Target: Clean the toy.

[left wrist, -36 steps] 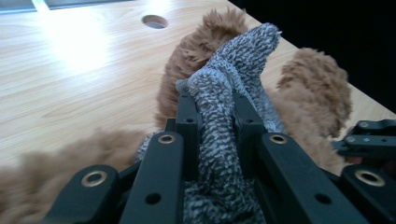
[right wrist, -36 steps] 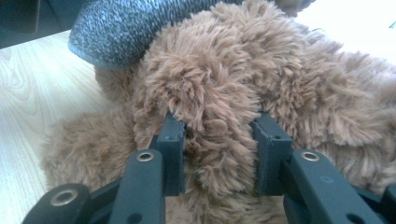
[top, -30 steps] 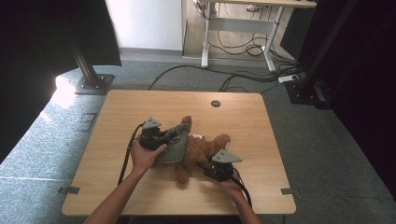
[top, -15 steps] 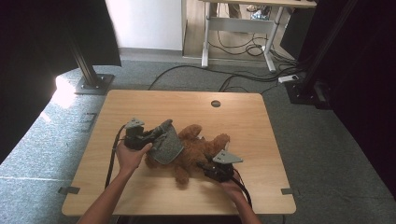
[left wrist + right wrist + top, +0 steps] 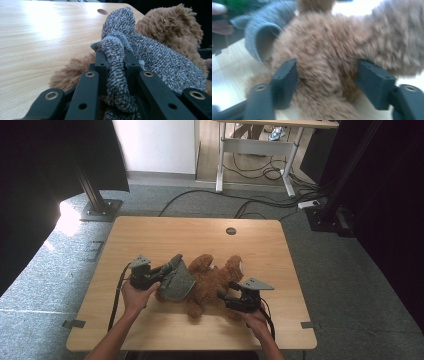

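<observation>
A brown teddy bear (image 5: pixel 210 282) lies near the middle of the table (image 5: pixel 150 235), toward its near edge. Your left gripper (image 5: pixel 113 65) has its jaws clamped on a grey knitted garment (image 5: pixel 176 281) draped over the bear. Your right gripper (image 5: pixel 325 77) has its jaws spread around the bear's body.

A pale wooden table (image 5: pixel 150 235) with a round cable hole (image 5: pixel 230 231) near its far edge stands on grey carpet (image 5: pixel 45 285). Bright light pools on the floor at the left — beside a black stand's base plate (image 5: pixel 100 210). Beyond, black cables (image 5: pixel 250 202) trail toward a white-legged desk (image 5: pixel 252 150) before a white wall (image 5: pixel 155 145) — dark curtains (image 5: pixel 390 195) flank both sides.
</observation>
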Demonstrator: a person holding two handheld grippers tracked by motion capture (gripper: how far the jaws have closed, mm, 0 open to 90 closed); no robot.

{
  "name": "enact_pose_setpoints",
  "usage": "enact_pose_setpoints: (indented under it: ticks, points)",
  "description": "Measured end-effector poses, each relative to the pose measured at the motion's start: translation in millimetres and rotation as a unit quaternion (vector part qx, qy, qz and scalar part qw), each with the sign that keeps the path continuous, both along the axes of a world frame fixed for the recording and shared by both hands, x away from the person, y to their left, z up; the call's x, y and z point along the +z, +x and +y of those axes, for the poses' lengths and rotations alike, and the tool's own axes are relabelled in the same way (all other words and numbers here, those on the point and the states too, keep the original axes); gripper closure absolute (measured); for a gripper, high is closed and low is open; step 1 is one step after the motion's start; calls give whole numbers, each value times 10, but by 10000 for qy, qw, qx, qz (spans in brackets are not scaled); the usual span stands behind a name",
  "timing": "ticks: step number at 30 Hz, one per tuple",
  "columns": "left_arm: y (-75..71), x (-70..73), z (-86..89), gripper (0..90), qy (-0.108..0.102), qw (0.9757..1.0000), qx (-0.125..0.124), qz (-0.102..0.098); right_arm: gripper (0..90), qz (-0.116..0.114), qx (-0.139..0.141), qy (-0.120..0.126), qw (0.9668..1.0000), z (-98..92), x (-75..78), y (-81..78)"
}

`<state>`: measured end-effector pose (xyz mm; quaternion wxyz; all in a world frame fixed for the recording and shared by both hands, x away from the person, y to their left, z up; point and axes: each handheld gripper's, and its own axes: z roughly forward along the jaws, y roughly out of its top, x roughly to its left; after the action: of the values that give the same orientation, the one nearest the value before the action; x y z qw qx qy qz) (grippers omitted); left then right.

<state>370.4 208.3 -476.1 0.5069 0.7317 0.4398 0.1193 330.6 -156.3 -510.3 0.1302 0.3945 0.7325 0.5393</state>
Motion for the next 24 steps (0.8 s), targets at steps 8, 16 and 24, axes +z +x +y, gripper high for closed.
enact_pose_setpoints:
  ticks: [8, 16, 24]
  points:
    - [-136, -41, 56, 773, -213, 9997, -73, 19, 292, 693, 462, -393, 9957, 182, -192, 169]
    - [-208, 377, -306, 767, -646, 9948, -781, -64, 556, 93, 458, -1031, 9936, 250, -267, -9]
    - [-5, 611, -1309, 759, -149, 9893, -1448, 21, 593, 14, 474, -1090, 9929, 240, -290, -24]
